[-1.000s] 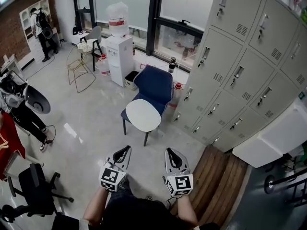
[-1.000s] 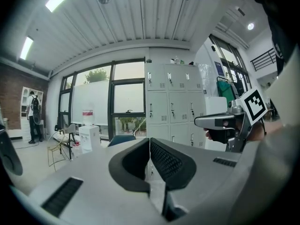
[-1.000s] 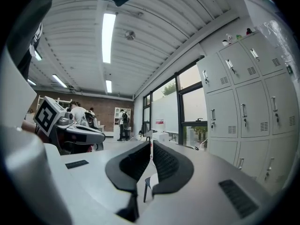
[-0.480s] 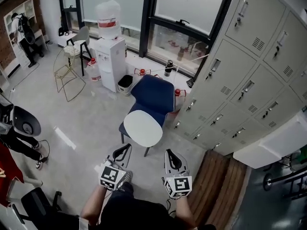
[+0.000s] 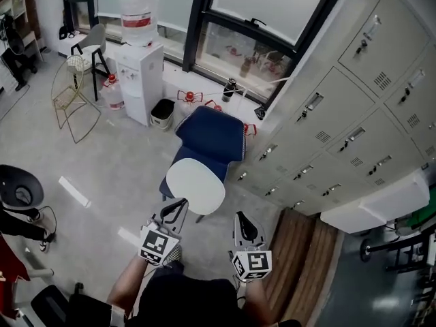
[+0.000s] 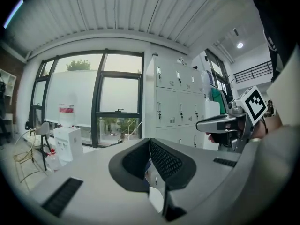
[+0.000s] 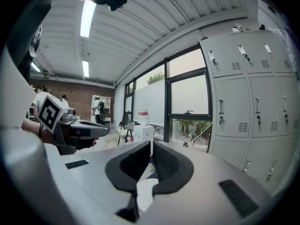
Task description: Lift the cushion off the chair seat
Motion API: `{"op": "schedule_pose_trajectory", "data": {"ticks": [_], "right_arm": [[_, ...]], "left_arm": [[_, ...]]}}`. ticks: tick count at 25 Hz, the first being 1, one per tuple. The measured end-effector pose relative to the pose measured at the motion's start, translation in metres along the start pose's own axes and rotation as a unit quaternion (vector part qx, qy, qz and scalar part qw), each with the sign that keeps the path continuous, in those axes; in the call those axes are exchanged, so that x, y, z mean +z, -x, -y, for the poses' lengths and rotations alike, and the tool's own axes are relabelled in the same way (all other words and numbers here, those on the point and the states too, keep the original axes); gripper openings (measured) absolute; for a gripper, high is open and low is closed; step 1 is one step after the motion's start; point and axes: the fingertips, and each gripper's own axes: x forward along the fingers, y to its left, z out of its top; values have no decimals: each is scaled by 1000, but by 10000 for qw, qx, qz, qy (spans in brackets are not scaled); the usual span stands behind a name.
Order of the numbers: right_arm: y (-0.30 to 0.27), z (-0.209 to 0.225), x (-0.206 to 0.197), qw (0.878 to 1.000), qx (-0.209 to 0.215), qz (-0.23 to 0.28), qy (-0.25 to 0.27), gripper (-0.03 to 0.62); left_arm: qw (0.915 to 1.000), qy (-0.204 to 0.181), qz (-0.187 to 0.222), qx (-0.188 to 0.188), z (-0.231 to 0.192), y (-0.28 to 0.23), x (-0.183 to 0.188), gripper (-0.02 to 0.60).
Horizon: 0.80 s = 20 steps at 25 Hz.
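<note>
A blue chair (image 5: 212,136) stands on the floor by the lockers, with a white oval cushion (image 5: 196,186) lying flat on its seat. My left gripper (image 5: 178,207) is held just in front of the cushion's near edge, apart from it, its jaws shut with nothing between them. My right gripper (image 5: 243,221) is to the right of the cushion and a little nearer to me, also shut and empty. In the left gripper view the left gripper (image 6: 150,146) points level with its jaws meeting; the right gripper view shows the right gripper (image 7: 151,149) the same way.
Grey lockers (image 5: 340,128) run along the right, close to the chair. A water dispenser (image 5: 139,67), a small bin (image 5: 162,113) and a wire chair (image 5: 68,90) stand at the back left. A wooden floor strip (image 5: 300,257) lies on my right, a black office chair (image 5: 20,193) at the left.
The chair and cushion have drawn nearer to both grippers as I walked toward them. Both grippers stay shut and side by side.
</note>
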Motion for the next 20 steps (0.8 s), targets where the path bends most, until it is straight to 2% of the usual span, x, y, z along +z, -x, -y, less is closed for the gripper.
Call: {"op": "schedule_pose_trajectory", "data": {"ticks": [5,9,14,18,20], "right_arm": [[-36,1,-6,9997,-103,-199,-26,35],[-61,13,-14,9994,-140,-310,26,35],[-92,46,-26,9983,-101,-267,505,35],[-115,74,-52,9991,-19,-306,294,35],[-124,89,-75,9991,23,-395,120,35]], "left_arm": [[9997,147,-116,-174,-28,-25,-10,20],[9994,122,-233,-236,-41,-52,-17,20],[9997,63,-221,-115,-49,-91,-22,20],[9998,-86,-125,89,-54,-126,-40,20],[9998,-43,-98,186,-52,-141,-56,20]]}}
